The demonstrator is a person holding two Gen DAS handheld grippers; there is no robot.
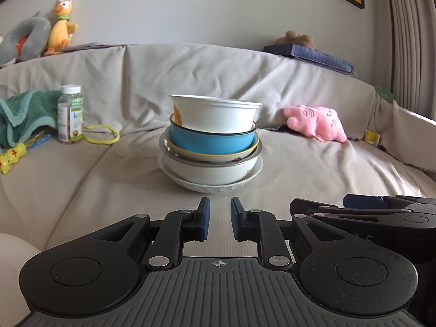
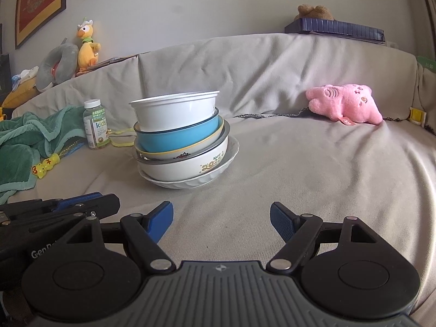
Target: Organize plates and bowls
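A stack of dishes stands on the beige sofa seat: a white plate (image 1: 212,186) at the bottom, a white printed bowl (image 1: 207,173), a yellow-rimmed bowl (image 1: 212,154), a blue bowl (image 1: 212,140) and a white tub (image 1: 218,117) on top. The stack also shows in the right wrist view, with its white tub (image 2: 175,113) on top. My left gripper (image 1: 220,212) is just in front of the stack, jaws narrowly apart and empty. My right gripper (image 2: 221,215) is wide open and empty, in front and to the right of the stack.
A vitamin bottle (image 1: 70,114), a green towel (image 1: 24,117), a yellow cord (image 1: 102,136) and a yellow toy (image 1: 12,156) lie to the left. A pink plush (image 1: 316,124) lies to the right. The sofa back (image 1: 218,68) rises behind.
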